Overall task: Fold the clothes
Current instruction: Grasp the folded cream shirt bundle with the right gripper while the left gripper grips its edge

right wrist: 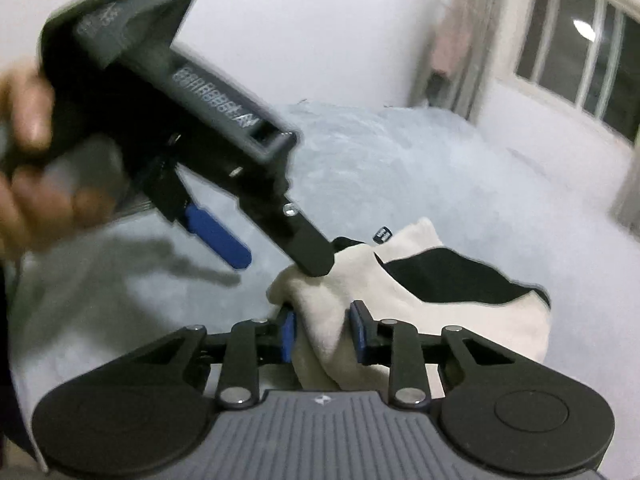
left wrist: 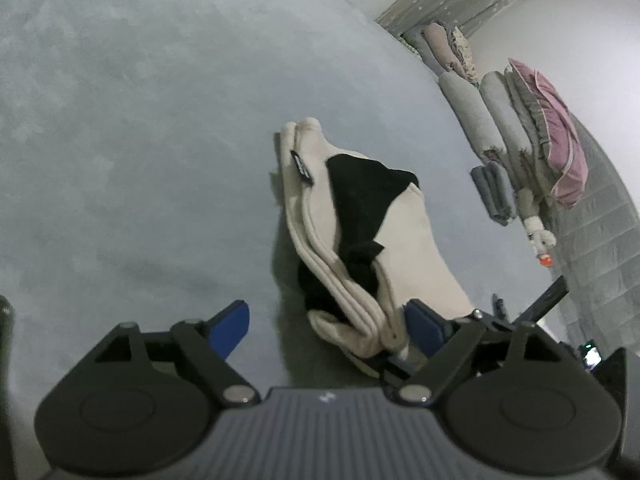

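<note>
On the grey bed cover (left wrist: 120, 140), toward its right side and short of the bedding stacked at the edge, lies the cream-and-black garment (left wrist: 360, 232), already doubled into a narrow, layered bundle. Folding therefore appears well advanced; what remains, by judgement, is a last fold or a tidy placement.

The left gripper (left wrist: 326, 326) stands wide, one blue pad clear over the cover and the other just beside the near end of the bundle; it holds nothing. The right gripper (right wrist: 322, 334) is narrowed onto a bunched cream fold at the near end of the garment (right wrist: 460, 308), the pads pressing the cloth from both sides.

Limits of view: the left gripper's body blocks part of the bundle in the right wrist view, and that view is motion-blurred. The garment type cannot be determined. A person's hand (right wrist: 28, 184) is cut off at the left frame edge.
</note>
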### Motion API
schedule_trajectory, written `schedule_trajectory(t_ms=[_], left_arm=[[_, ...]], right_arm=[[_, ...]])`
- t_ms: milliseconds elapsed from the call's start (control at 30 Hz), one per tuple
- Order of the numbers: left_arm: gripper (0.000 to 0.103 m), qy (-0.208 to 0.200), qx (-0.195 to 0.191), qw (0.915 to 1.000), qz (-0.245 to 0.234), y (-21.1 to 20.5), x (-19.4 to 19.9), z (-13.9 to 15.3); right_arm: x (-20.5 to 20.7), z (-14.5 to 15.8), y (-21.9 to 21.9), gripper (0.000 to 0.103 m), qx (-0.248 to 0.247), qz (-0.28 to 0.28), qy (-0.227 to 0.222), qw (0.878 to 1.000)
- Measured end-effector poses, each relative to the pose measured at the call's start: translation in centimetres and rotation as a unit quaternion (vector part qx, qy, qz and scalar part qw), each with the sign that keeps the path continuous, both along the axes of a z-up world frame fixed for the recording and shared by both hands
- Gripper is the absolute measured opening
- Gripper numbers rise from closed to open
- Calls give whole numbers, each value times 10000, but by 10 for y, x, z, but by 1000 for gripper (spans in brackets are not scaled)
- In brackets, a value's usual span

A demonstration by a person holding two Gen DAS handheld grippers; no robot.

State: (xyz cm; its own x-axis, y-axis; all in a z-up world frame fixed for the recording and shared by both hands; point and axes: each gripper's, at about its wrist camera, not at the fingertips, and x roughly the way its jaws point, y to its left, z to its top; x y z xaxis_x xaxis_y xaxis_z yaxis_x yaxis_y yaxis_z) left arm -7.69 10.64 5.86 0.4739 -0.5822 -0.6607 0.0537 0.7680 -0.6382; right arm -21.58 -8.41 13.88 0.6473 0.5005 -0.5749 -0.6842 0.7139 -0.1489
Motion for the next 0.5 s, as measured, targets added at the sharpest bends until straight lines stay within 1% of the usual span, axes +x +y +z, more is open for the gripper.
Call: schedule_trajectory(t_ms=[133,200,267,300,333,433,500], left_arm=[[89,169,-299,9994,-24,-10,7,-10],[90,213,-415,9989,-18,-15,10,-14],[90,259,-487,9985,-36,-21,14,-18],[92,283,-508,9983,-48,-24,16,-21],[92,309,-537,9981,-35,-27,18,-23],[91,336,-468,9983,-1,-36,25,-27],[85,336,-381,9987,27,-41,29,-30]], right_arm=[[9,9,-19,25,558,-198,432,9973],[14,11,-21,25,823,-287,656,9940],[10,17,-28,24,933,-319,711,9926],[8,19,-29,24,935,-318,686,9927],[5,18,-28,24,908,-316,660,9932],[-4,15,-22,24,716,-236,484,9960],[-9,13,-18,24,593,-196,394,9973]])
